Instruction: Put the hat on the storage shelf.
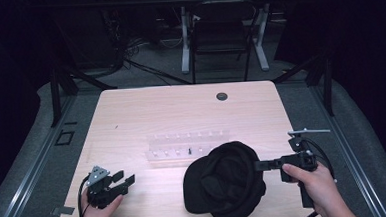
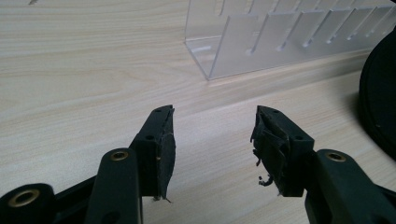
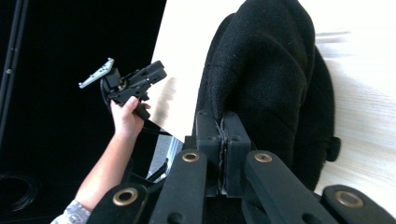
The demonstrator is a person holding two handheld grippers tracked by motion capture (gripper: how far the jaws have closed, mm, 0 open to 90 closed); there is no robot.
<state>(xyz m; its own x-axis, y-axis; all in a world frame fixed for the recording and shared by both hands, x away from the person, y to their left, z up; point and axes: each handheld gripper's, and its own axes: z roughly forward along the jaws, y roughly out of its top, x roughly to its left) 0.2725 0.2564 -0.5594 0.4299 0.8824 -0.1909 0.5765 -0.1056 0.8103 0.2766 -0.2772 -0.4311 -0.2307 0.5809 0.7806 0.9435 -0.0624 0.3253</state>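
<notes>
The right gripper is clamping the edge of a black knitted cap, its two jaws pressed nearly flat together with only a thin fold of the fabric pinched between the pads; in the right gripper view the cap is hanging off the closed jaws toward twelve o'clock, bulging to one o'clock. In the high view the cap is lying on the near right part of the wooden table, at about five o'clock from the table's middle, with the gripper reaching in from three o'clock. A clear plastic rack is sitting just beyond the cap, at eleven o'clock from it. The left gripper is resting at the table's near left corner, at nine o'clock from the cap and well apart from it; its jaws are standing wide apart with bare tabletop between them, holding nothing, and in the left gripper view the rack is lying ahead at one o'clock.
</notes>
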